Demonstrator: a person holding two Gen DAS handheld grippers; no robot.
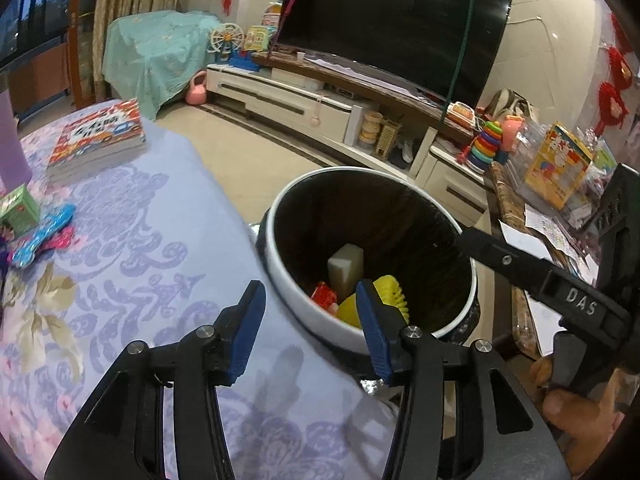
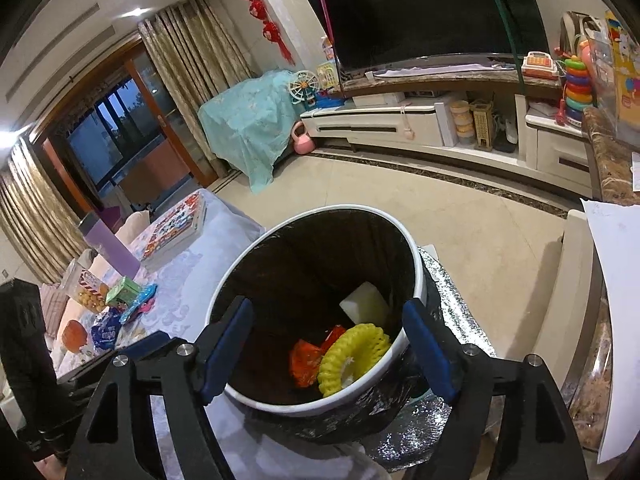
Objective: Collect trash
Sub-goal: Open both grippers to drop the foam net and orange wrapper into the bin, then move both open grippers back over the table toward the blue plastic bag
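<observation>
We judge the task approx. half done: the bin (image 2: 418,276) beside the table (image 1: 168,208) holds a yellow foam net (image 2: 352,354), an orange wrapper (image 2: 306,364) and a white block (image 2: 366,302). Both grippers, left (image 1: 310,332) and right (image 2: 328,354), stand apart and empty. Blue wrappers (image 1: 42,236), a green carton (image 2: 123,291) etc. are left on the table.

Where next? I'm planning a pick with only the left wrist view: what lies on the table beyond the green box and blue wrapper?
Observer: The right wrist view shows a dark blue packet on the table, close to the blue wrapper.
Operator: Anything else there?
Observer: An orange round object sits right beside that packet.
Operator: Is the right gripper free?
Observer: Yes, the right gripper is open and empty, above the bin.
</observation>
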